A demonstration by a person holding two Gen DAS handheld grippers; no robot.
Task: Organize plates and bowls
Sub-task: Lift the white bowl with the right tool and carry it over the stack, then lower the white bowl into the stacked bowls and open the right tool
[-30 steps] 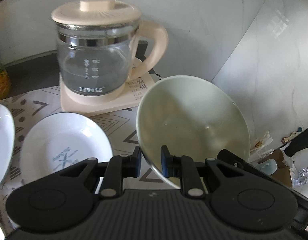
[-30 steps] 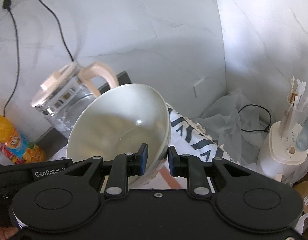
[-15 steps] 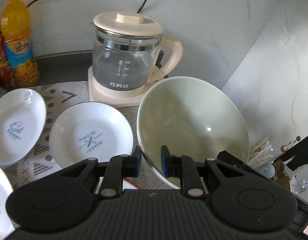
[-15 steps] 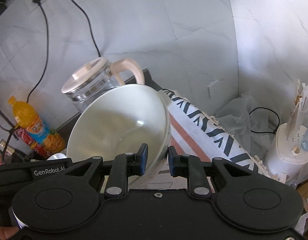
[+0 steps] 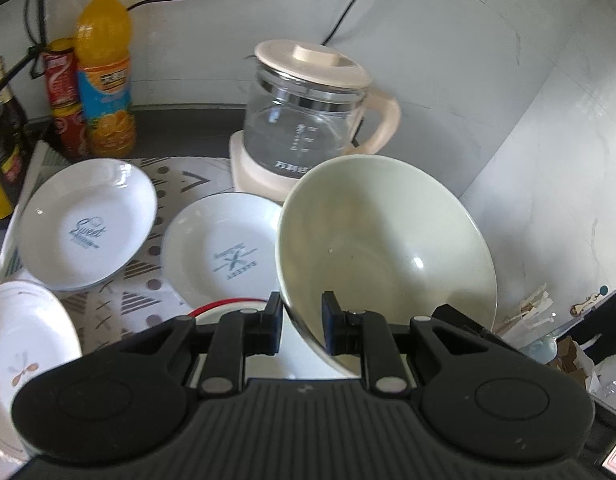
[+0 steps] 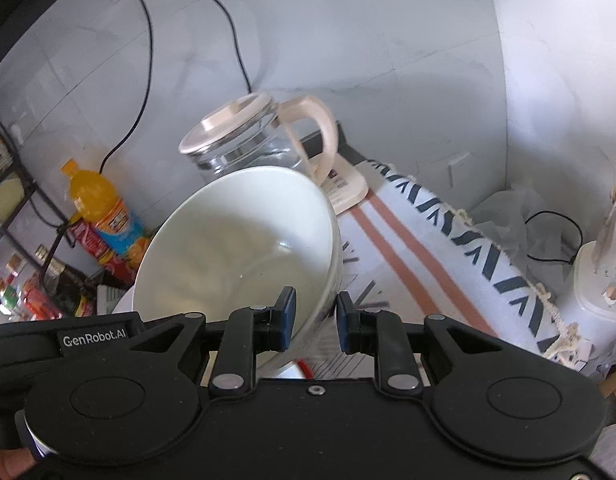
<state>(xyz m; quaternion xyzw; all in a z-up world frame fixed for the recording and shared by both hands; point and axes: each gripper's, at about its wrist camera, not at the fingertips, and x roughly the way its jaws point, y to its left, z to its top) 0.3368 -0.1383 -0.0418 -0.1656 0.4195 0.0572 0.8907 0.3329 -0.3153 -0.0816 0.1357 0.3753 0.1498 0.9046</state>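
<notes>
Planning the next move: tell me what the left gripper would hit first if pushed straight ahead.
The left gripper already clamps the rim of the pale green bowl, so the bowl leads. Beyond it, probably the glass kettle; depth unclear.

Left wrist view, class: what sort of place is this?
Probably a home kitchen counter: a glass electric kettle on its base, plates on a patterned mat, and an orange drink bottle against the wall.

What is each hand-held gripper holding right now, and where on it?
Both clamp the pale green bowl by its rim: left hand-held gripper, right hand-held gripper, on opposite sides.
</notes>
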